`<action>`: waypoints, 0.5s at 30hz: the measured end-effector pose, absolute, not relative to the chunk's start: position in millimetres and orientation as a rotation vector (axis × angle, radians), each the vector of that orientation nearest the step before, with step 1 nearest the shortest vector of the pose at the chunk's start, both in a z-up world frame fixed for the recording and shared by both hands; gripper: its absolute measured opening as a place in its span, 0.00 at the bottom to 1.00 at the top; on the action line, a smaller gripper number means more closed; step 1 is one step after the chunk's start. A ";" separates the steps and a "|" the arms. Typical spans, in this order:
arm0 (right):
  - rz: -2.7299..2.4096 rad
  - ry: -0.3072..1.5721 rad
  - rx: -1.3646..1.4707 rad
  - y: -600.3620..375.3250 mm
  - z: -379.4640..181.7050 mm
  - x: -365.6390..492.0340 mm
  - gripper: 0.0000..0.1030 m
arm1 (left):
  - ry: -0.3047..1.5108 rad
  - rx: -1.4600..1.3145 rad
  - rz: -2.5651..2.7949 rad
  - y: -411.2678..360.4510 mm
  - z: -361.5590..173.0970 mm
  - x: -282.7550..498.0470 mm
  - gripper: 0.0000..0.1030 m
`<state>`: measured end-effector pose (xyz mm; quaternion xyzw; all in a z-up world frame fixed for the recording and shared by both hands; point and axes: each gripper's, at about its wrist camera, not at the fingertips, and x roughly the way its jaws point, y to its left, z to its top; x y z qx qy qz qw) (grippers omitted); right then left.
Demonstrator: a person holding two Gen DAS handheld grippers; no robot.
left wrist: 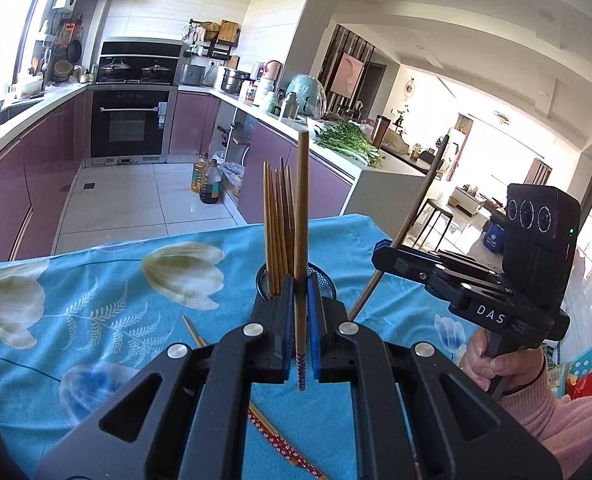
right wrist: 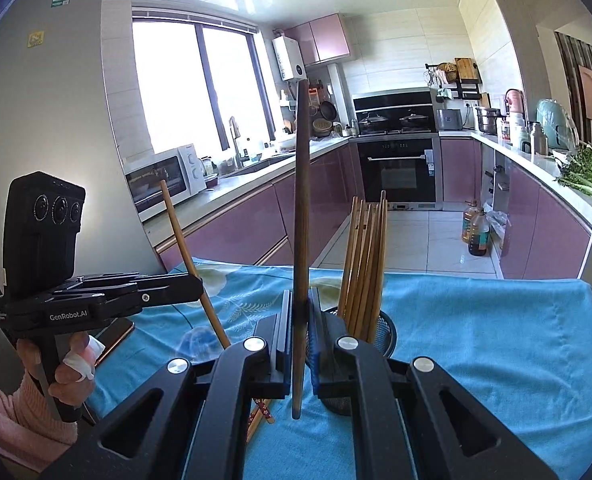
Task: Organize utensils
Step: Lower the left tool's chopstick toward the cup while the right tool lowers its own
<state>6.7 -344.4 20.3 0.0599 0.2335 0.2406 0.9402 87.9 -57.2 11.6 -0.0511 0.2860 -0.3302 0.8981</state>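
While both tilt downward, each gripper's fingers pinch one upright chopstick.

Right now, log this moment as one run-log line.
left hand-held gripper: shut on chopstick | right hand-held gripper: shut on dark chopstick | mesh holder: chopsticks inside | loose chopsticks on cloth
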 end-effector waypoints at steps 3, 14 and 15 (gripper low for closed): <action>0.487 0.468 0.117 -345.2 23.3 6.8 0.06 | 0.581 -0.101 -0.687 -59.5 16.0 88.9 0.07; 0.485 0.446 0.103 -344.3 30.2 6.5 0.06 | 0.552 -0.083 -0.702 -70.8 27.6 96.1 0.07; 0.485 0.444 0.103 -344.8 30.7 6.1 0.06 | 0.550 -0.081 -0.703 -71.9 28.1 96.2 0.07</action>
